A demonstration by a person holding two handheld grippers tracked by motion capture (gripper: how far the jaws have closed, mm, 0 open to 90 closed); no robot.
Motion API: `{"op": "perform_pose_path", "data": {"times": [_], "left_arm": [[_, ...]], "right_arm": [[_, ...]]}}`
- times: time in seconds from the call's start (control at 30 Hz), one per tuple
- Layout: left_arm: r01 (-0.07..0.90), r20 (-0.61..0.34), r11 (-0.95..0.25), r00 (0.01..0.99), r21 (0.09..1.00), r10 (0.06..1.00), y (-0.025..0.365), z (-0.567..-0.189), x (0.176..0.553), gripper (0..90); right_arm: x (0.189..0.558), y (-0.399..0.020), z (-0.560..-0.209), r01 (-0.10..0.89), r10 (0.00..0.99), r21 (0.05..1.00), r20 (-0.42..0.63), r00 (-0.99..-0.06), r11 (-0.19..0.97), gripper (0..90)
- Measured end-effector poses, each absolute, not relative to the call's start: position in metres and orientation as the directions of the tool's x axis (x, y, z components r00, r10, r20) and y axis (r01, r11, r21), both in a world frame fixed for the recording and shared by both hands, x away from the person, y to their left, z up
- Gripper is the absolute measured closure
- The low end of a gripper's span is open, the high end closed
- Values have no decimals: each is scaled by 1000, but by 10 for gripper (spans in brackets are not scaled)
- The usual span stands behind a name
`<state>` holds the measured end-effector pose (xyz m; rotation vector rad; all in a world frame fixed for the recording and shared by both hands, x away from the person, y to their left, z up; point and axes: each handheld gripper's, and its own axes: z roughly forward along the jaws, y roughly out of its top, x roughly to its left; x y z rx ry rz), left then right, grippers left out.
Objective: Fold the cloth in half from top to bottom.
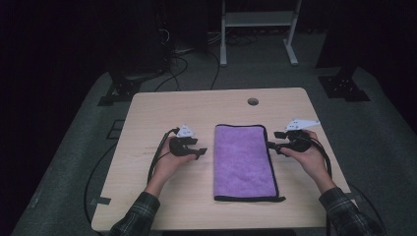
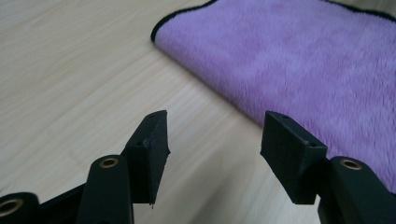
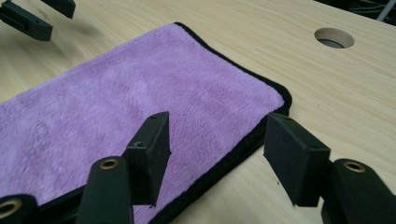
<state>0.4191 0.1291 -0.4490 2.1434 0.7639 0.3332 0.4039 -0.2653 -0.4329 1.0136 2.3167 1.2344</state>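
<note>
- Dark room around a pale wooden worktop (image 1: 157, 113); a folded purple microfibre towel (image 1: 243, 160) with black edging lies flat at its middle, long side running away from the person, with a round cable hole (image 1: 253, 102) beyond it.
- Left hand-held gripper (image 1: 200, 151) hangs just beside the towel's left edge, jaws spread and holding nothing; in the left gripper view only bare wood lies between them. Closing here would likely pinch air or scrape the worktop, since the towel's edge is off to one side.
- Right hand-held gripper (image 1: 273, 146) sits at the towel's right edge, also released and empty. The right gripper view shows its jaws straddling the black hem (image 3: 233, 156) near the far corner. That hem lies flat on the wood, so a shallow bite may slip off the plush pile.
- A deep bite risks catching only the top layer of the fold, or both, so the towel could open unevenly.
- If one side grips first and pulls, the cloth may slide or bunch across the smooth surface.
</note>
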Motion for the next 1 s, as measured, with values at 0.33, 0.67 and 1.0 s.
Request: {"op": "perform_pose_path", "data": {"times": [0.33, 0.67, 1.0], "left_arm": [[400, -12, -487, 782, 776, 623, 103, -442, 459, 397], [380, 35, -513, 777, 770, 629, 80, -441, 493, 420], [449, 4, -504, 744, 738, 668, 73, -465, 517, 442]], "right_arm": [[436, -255, -435, 439, 726, 819, 40, -687, 370, 403], [478, -245, -442, 472, 746, 795, 37, -665, 381, 400], [502, -249, -462, 533, 774, 761, 64, -630, 370, 399]]}}
